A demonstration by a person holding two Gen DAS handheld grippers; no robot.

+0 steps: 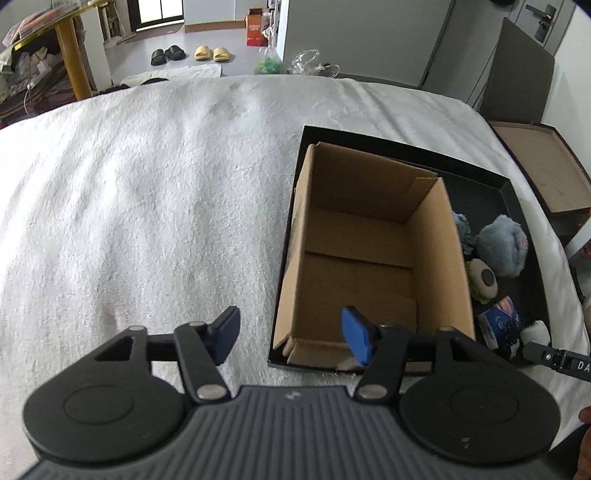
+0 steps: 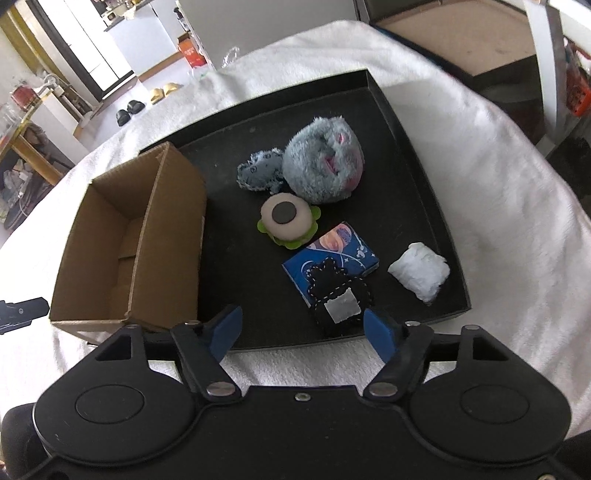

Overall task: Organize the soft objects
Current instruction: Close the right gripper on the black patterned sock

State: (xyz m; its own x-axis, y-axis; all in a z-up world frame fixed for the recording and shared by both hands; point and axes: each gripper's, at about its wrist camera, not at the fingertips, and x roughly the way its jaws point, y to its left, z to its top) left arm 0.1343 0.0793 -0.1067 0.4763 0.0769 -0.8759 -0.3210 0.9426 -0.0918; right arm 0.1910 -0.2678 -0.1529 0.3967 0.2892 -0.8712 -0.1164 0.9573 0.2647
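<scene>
An empty brown cardboard box (image 1: 373,254) (image 2: 125,243) stands in the left part of a black tray (image 2: 417,184) (image 1: 517,206) on a white blanket. Beside the box lie a fluffy grey-blue plush (image 2: 325,162) (image 1: 504,245), a small grey-blue cloth toy (image 2: 260,171), a burger-shaped toy (image 2: 290,219) (image 1: 482,280), a blue tissue pack (image 2: 343,254) (image 1: 500,321), a black felt piece (image 2: 340,299) and a white wad (image 2: 421,275) (image 1: 535,332). My left gripper (image 1: 291,338) hangs open over the box's near left corner. My right gripper (image 2: 303,334) is open at the tray's near edge, the felt piece just beyond its fingers.
The white blanket (image 1: 147,192) spreads wide to the left of the tray. A brown box lid (image 1: 546,166) lies at the far right edge. Slippers (image 1: 192,53) and an orange carton (image 1: 256,27) sit on the floor behind.
</scene>
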